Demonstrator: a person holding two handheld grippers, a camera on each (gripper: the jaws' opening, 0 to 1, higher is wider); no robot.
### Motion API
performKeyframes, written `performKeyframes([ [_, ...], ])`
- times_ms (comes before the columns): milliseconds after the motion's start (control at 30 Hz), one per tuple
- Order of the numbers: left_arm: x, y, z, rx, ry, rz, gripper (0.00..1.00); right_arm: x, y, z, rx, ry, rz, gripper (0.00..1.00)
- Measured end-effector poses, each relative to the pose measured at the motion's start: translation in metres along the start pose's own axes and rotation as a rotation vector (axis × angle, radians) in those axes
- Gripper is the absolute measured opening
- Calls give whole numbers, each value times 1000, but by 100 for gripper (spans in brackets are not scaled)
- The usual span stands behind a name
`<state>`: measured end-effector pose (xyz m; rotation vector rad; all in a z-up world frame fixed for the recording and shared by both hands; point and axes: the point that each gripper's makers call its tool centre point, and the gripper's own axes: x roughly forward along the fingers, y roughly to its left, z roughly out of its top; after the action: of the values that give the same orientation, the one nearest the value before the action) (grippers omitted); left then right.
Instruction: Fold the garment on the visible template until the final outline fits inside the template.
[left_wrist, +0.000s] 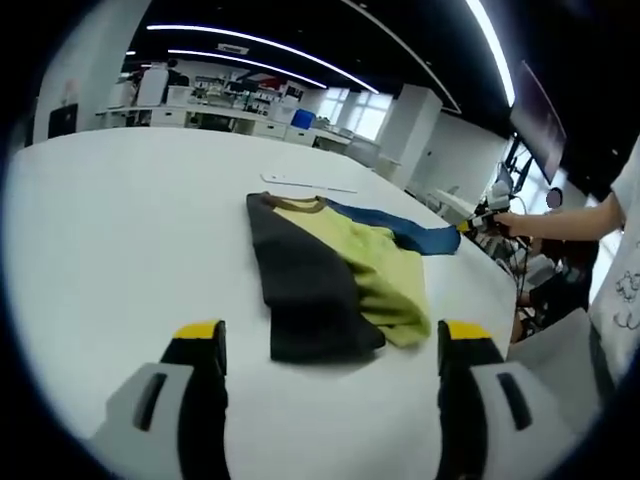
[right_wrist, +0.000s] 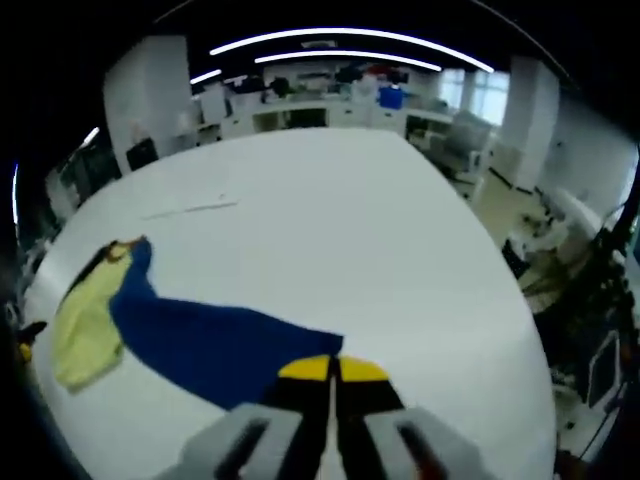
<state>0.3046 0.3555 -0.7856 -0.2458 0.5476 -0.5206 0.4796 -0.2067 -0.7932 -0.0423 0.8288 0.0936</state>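
Left gripper view: left gripper (left_wrist: 332, 345), jaws spread wide, yellow-tipped, nothing between them, held above white table (left_wrist: 120, 230). Garment (left_wrist: 330, 270) lies on table just beyond the tips, partly folded; dark grey panel on its left, yellow-green middle, blue part trailing to far right. Thin pale strip (left_wrist: 305, 183) on table behind garment, apart from it. A person's hand (left_wrist: 505, 222) w/ small tool at right edge. Lab benches in bkgd.

Right gripper view: right gripper (right_wrist: 332, 372), yellow tips pressed together, pinching edge of garment's (right_wrist: 200, 340) blue part. Blue cloth stretches left across table (right_wrist: 380, 250) to yellow-green part near left edge. Pale strip (right_wrist: 190, 209) further back.
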Motion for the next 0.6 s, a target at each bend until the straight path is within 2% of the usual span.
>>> performKeyframes([
  [267, 5, 1, -2, -8, 9, -1, 84, -4, -15, -1, 22, 10, -43, 0],
  [433, 6, -1, -3, -11, 14, -2, 84, -1, -24, -7, 15, 64, -68, 0],
  [600, 9, 0, -5, -15, 18, -3, 84, -2, -26, -17, 51, 102, -71, 0],
])
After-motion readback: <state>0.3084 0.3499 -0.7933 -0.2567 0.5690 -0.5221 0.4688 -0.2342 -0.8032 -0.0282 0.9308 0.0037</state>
